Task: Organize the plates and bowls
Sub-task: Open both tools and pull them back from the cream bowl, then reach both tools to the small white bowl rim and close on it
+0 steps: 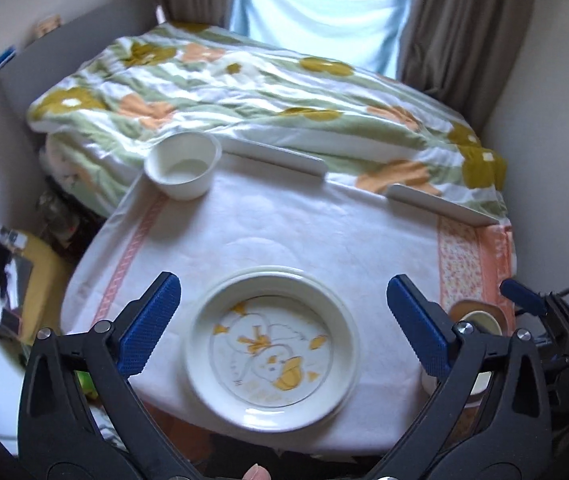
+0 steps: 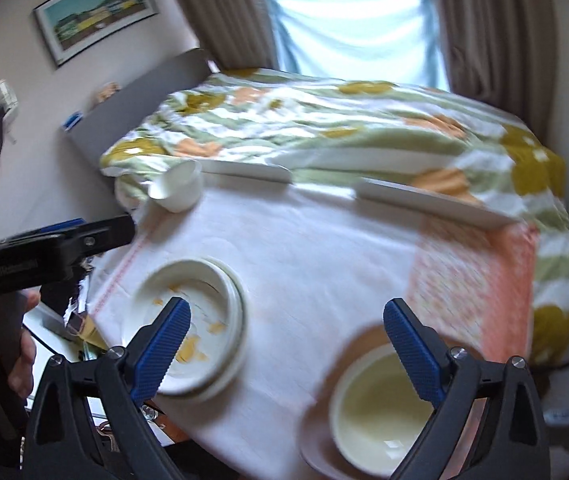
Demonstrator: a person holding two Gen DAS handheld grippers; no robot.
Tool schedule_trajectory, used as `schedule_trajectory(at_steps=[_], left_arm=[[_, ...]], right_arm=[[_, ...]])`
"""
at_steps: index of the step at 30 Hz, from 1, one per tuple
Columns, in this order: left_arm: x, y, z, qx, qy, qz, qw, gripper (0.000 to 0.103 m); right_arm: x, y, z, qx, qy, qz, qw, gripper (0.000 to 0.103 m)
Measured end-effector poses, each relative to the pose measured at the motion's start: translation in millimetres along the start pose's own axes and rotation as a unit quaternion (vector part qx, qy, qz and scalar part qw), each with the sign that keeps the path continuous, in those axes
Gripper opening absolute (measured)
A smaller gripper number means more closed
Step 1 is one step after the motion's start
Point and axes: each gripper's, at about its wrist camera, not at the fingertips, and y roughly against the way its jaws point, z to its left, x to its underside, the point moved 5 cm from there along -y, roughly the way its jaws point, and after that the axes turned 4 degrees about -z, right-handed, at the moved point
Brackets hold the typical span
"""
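Left gripper (image 1: 284, 328): wide open, holding nothing. It hangs over the duck plate.
Right gripper (image 2: 286, 346): wide open too, holding nothing. It hangs between the plates and the cream bowl.
Duck plate (image 1: 272, 356): it sits on top of another plate, close to the near edge of the table (image 1: 284, 232). A bump could push both plates off.
Cream bowl (image 2: 380, 412): it sits on a brown plate (image 2: 316, 432) at the near right corner. The brown plate looks like it pokes past the edge, so a knock could tip it.
Tablecloth (image 1: 472, 256): it is loose cloth. If a finger of a gripper catches it, the dishes could slide.
White bowl (image 1: 182, 164): far away at the back left corner, right by the edge. A hard push there could drop it off.
Reaching far: an arm going over the near dishes could hit them.
Blur: the right view is smeary, so I cannot tell just how the brown plate sits.
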Motion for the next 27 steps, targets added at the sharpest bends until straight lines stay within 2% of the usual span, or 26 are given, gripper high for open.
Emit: schedule_trajectory(at_steps=[6,13,14,17,18,23,26,27], left_arm=[[-8,2,66,-0.015,0.056,-0.006,0.9983,0.103],[-51,-3,134,0.002,0.118,-0.030,0.9926,0.103],[-58,-8,143,0.003,0.127,-0.030,0.9915,0.103],[-72,-31,169,0.004,0.153,-0.019,0.9881,0.102],[-75,-42,175,0.011,0.160,-0.012,0.9869,0.102],[-75,-99,195,0.043,0.192,0.022,0.9801,0.101],[-69,-134,201,0.055,0.204,0.046,0.9762,0.086],[-67,-148,202,0.058,0.206,0.057,0.9751,0.077]], right_arm=[[-40,-30,40,-0.033,0.039,-0.003,0.999,0.097],[-112,-65,85,-0.047,0.092,0.023,0.994,0.097],[-124,-72,93,-0.045,0.104,0.027,0.993,0.097],[-156,-93,107,0.007,0.155,0.026,0.988,0.097],[-164,-102,111,0.008,0.163,0.027,0.986,0.097],[-177,-181,123,-0.041,0.131,0.101,0.985,0.097],[-173,-222,126,-0.056,0.116,0.120,0.984,0.097],[-171,-235,128,-0.062,0.108,0.130,0.984,0.096]])
